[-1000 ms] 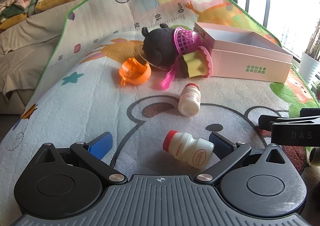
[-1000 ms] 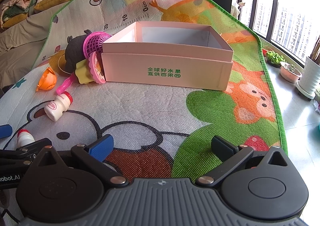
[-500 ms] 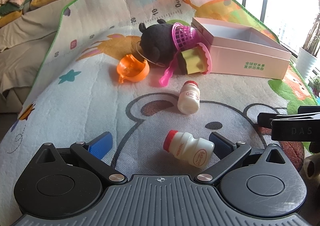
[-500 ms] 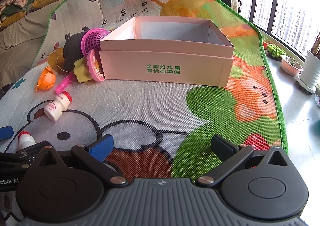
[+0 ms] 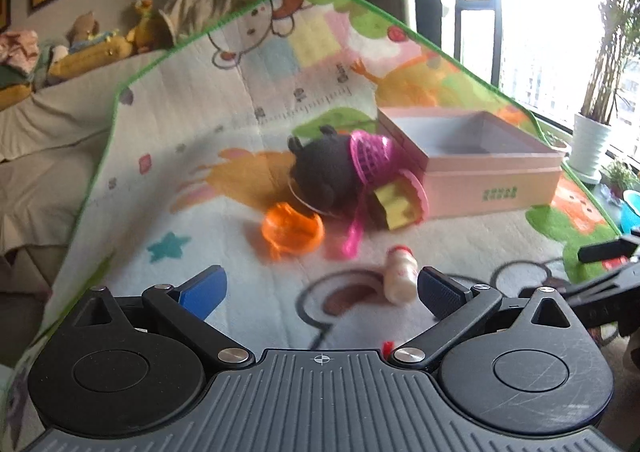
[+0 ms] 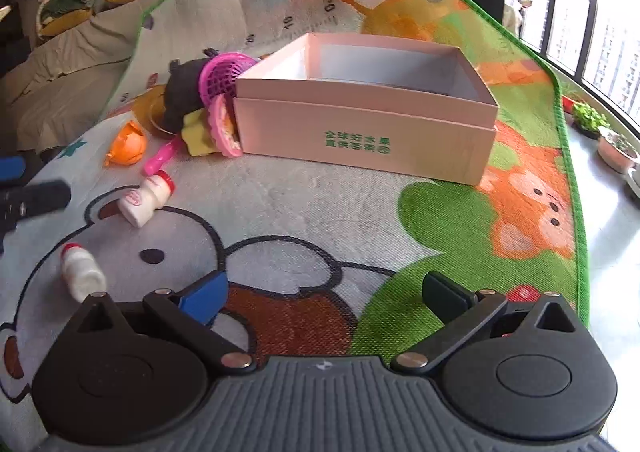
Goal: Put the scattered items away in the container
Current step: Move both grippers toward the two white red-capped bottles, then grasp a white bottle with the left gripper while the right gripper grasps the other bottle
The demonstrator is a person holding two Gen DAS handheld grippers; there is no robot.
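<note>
An open pink box [image 6: 366, 120] [image 5: 476, 162] stands on the play mat. Left of it lie a black plush [image 5: 326, 176] [image 6: 182, 90], a pink basket [image 5: 372, 158] [image 6: 224, 74], a yellow-pink toy [image 5: 398, 204] [image 6: 214, 128], a pink spoon [image 5: 352, 234] [image 6: 160, 158] and an orange cup [image 5: 292, 232] [image 6: 126, 142]. Two small white bottles with red caps lie nearer: one [image 5: 398, 278] [image 6: 146, 198] by my left gripper's right finger, the other [image 6: 82, 272] mostly hidden under the left gripper. My left gripper [image 5: 320, 288] is open and empty. My right gripper [image 6: 324, 296] is open and empty above the mat.
The play mat [image 6: 360, 232] has a green edge; bare floor with potted plants [image 6: 618, 144] lies to the right by the window. A white planter [image 5: 590, 144] stands beyond the box. A sofa with soft toys [image 5: 80, 52] is at the back left.
Both grippers have lifted and tilted up. The near bottle has slipped under the left gripper's body in its view; the far bottle now sits near its right finger. The right view shows more mat.
</note>
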